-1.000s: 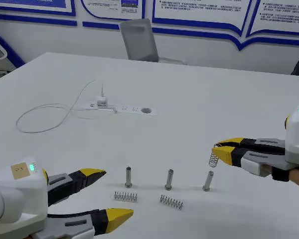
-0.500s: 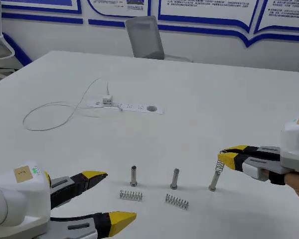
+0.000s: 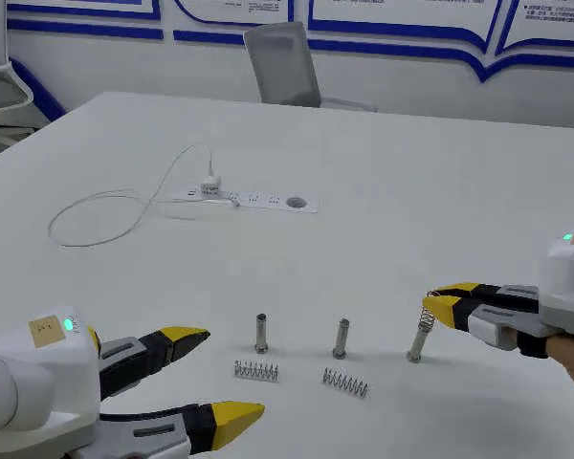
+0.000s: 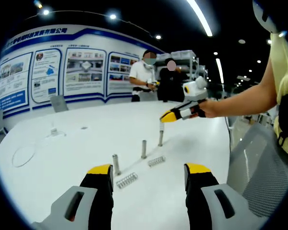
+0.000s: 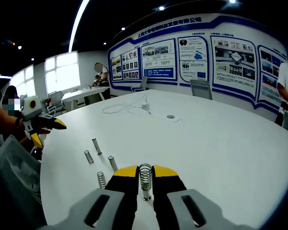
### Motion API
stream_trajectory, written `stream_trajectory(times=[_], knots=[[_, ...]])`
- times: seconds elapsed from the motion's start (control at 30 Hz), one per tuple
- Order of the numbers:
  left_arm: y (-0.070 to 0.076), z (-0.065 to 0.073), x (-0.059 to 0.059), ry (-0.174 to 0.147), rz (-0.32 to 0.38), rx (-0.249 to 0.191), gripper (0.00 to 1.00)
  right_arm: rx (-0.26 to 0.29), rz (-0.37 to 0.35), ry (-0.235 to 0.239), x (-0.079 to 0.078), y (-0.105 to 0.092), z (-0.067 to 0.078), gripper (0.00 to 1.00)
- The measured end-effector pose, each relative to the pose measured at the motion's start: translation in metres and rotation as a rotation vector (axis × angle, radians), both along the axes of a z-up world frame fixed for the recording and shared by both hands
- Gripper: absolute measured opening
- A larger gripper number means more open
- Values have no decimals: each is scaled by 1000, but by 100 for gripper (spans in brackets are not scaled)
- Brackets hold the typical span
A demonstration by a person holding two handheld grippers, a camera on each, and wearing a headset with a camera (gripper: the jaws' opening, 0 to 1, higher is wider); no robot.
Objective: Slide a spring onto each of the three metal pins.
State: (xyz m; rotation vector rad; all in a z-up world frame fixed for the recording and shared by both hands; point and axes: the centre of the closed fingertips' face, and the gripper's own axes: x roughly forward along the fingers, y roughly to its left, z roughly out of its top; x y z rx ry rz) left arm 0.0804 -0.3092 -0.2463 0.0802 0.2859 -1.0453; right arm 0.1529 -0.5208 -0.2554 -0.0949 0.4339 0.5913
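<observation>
- My left gripper [image 3: 225, 375] sits nearest me, jaws wide apart and holding nothing, parked clear of the work, I judge.
- Just beyond, two loose springs [image 3: 256, 369] lie flat on the table [image 3: 411, 191], each just in front of a bare pin for easy pickup.
- The left pin [image 3: 261, 332] and middle pin [image 3: 342, 338] stand upright without springs.
- My right gripper [image 3: 432, 301] is clamped on a third spring [image 3: 426, 316], held upright so it lines up over the right pin [image 3: 417, 346]; it seems just started onto the tip.
- Farther off lies a power strip [image 3: 244, 200], well apart from the work.
</observation>
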Motion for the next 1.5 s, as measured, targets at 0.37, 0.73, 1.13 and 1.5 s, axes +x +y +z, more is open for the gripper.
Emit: stream_trajectory(times=[0.37,0.73,1.13,1.5], knots=[[0,-1,0,2,-1,1,61,-21,4,46,-2,-1,-29,12],[0,-3,-1,8,0,-1,60,-48,-15,101,-6,1,-44,12],[0,-2,-2,5,1,-5,60,-76,-20,132,-12,-4,-55,16],[-4,0,-4,1,-7,-12,60,-66,-1,164,-42,3,-59,17]])
